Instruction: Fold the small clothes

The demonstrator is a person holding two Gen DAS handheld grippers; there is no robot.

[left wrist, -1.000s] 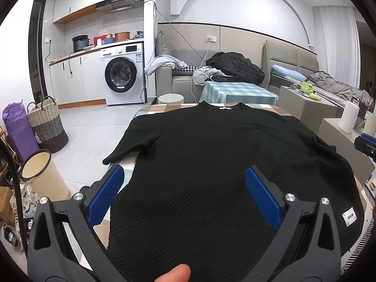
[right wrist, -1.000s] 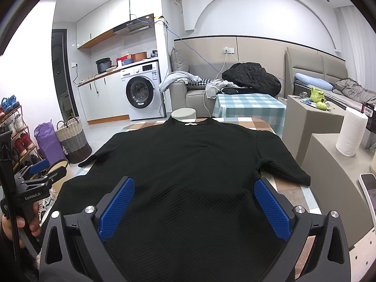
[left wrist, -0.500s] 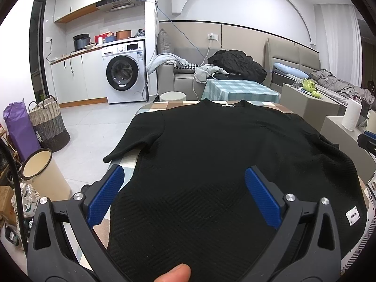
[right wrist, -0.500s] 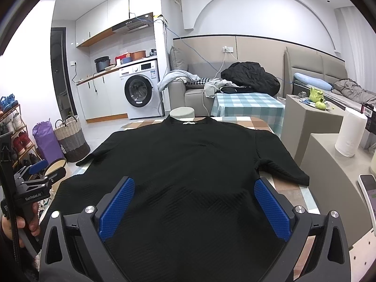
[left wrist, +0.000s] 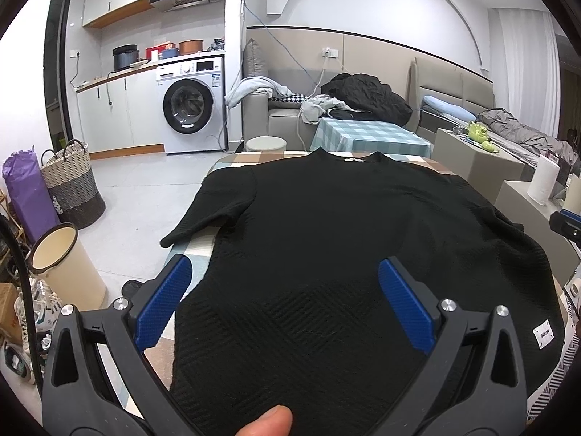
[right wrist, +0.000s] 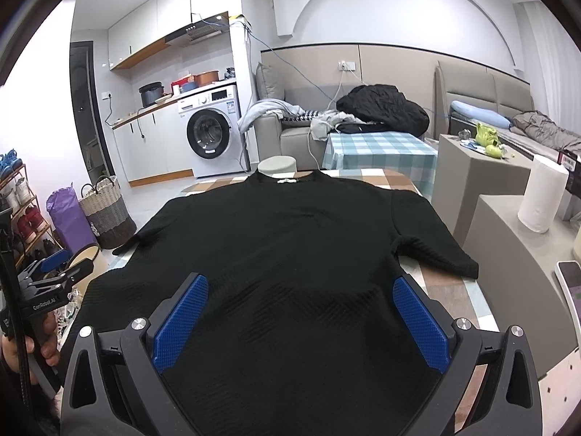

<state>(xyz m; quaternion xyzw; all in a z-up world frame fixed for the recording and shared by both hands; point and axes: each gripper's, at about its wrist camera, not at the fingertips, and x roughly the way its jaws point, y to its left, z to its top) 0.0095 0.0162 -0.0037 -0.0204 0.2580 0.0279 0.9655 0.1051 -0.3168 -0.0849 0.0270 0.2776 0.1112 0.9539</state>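
Note:
A black short-sleeved knit top (left wrist: 326, 239) lies flat on the checked table (left wrist: 232, 160), collar at the far end, hem toward me, both sleeves spread. It also shows in the right wrist view (right wrist: 290, 254). My left gripper (left wrist: 285, 298) is open and empty, held above the hem near the left side. My right gripper (right wrist: 299, 309) is open and empty, above the hem near the right side. The left gripper also shows at the left edge of the right wrist view (right wrist: 54, 272).
A cream bin (left wrist: 65, 265), a woven basket (left wrist: 72, 185) and a purple bag (left wrist: 21, 189) stand on the floor to the left. Grey blocks with a paper roll (right wrist: 541, 196) stand to the right. A checked side table (right wrist: 377, 149) and sofa lie beyond.
Both grippers have drifted slightly, so the top sits a little differently in each view. Both stay open and nothing has been grasped.

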